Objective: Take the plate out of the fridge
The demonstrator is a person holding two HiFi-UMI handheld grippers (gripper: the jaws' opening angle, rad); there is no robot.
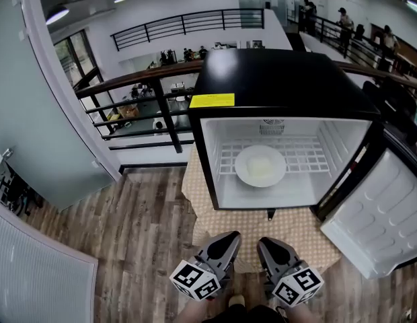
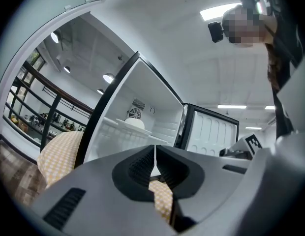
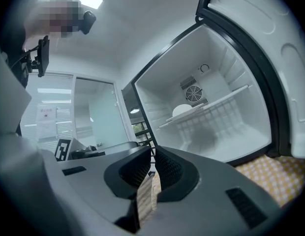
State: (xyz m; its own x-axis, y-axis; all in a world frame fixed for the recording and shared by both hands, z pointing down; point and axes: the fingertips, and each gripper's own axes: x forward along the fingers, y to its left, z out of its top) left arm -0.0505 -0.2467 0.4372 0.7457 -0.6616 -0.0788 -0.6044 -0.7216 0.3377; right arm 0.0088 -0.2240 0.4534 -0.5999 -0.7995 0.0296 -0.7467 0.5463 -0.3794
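Left gripper and right gripper were closed, empty. The plate, perhaps holding food, lay inside the fridge.

Side by side: left hand-held gripper jaws together; right hand-held gripper likewise.

My right gripper has its jaws pressed together with nothing between them. Ahead I see the fridge open, its door at the right. The plate sits on the shelf.
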